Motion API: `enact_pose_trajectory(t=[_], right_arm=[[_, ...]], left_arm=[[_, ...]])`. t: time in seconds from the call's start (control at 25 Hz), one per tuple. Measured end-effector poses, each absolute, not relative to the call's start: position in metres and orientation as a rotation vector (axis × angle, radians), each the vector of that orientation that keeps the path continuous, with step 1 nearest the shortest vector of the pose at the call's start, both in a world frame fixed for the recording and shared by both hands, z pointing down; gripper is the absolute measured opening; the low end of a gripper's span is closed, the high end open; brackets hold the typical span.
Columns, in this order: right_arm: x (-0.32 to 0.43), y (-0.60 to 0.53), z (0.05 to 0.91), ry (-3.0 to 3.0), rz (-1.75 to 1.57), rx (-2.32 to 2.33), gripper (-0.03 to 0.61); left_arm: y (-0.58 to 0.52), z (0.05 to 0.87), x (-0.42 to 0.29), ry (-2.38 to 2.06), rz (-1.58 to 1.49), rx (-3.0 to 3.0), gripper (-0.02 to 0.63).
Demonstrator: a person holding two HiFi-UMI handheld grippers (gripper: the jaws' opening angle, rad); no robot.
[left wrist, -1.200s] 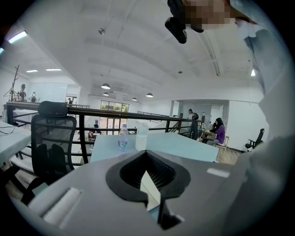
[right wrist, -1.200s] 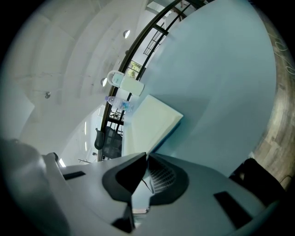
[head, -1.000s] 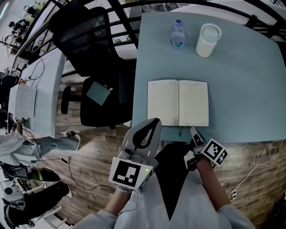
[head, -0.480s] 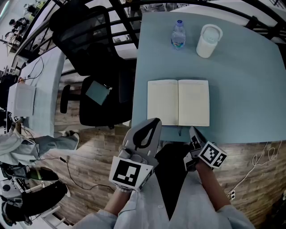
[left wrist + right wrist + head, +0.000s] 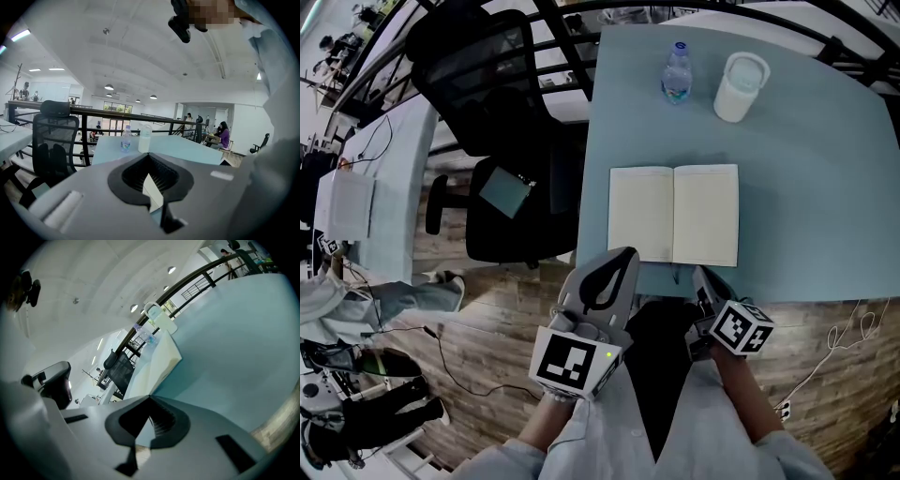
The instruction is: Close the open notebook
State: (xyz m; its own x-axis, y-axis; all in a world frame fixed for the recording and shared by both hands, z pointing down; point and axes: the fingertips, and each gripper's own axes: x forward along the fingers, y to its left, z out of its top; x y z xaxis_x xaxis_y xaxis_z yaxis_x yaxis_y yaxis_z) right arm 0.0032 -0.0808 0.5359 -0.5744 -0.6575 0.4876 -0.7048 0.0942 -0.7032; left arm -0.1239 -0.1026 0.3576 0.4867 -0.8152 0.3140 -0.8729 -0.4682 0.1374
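Table top, pale blue-green, smooth [image 5: 806, 141]: fills the upper right of the head view; its near edge runs just ahead of both grippers.

Office chair, black mesh back [image 5: 487, 84]: stands off the table at 9 o'clock, apart from it.

Notebook, open, two blank cream pages [image 5: 673, 214]: lies flat on the table near its near edge, spine pointing from 12 to 6 o'clock, both pages face up. Not closed.

Left gripper, grey with black pads [image 5: 623, 253]: at 7 o'clock from the notebook's middle, tip showing by the near left corner of the left page; whether it touches the page cannot be told. In the left gripper view [image 5: 149, 154] the jaws are pressed together tip to tip with nothing held; only a sliver of cream page shows through the hollow behind the tips.

Right gripper, grey with a marker cube [image 5: 698, 274]: at 5 o'clock from the notebook's middle, at the table edge, short of the page. In the right gripper view [image 5: 150, 397] the jaws are fully together and hold nothing; the notebook [image 5: 157, 364] lies beyond the tips at 12 o'clock.

Cup, white, cylindrical, lidded [image 5: 738, 84]: upright at 1 o'clock from the notebook, well apart.

Water bottle, clear plastic, small [image 5: 675, 73]: upright at 12 o'clock from the notebook, just beside the cup.
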Motion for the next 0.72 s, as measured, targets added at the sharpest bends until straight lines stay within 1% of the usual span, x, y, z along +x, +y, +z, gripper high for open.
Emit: enact_pose_trajectory(t=[0.24,0.48,0.52,0.68,0.72], right_arm=[[-0.006,-0.079,0.534,-2.308,1.404,1.366,0.000],[-0.011,-0.078,0.533,-2.324,1.346,1.332,-0.002],[-0.011,-0.078,0.532,-2.328,1.334,1.326,-0.001],[-0.014,-0.077,0.530,-2.350,1.261,1.295,-0.002],[-0.015,-0.077,0.529,-2.355,1.243,1.288,-0.002]], left_arm=[[-0.096,0.375,-0.113,-1.316,0.356,2.450,0.005],[-0.092,0.406,-0.069,-1.062,0.539,2.537,0.011],[-0.090,0.410,-0.060,-1.002,0.556,2.552,0.020],[-0.082,0.425,-0.026,-0.784,0.619,2.581,0.120],[-0.082,0.429,-0.019,-0.736,0.623,2.575,0.135]])
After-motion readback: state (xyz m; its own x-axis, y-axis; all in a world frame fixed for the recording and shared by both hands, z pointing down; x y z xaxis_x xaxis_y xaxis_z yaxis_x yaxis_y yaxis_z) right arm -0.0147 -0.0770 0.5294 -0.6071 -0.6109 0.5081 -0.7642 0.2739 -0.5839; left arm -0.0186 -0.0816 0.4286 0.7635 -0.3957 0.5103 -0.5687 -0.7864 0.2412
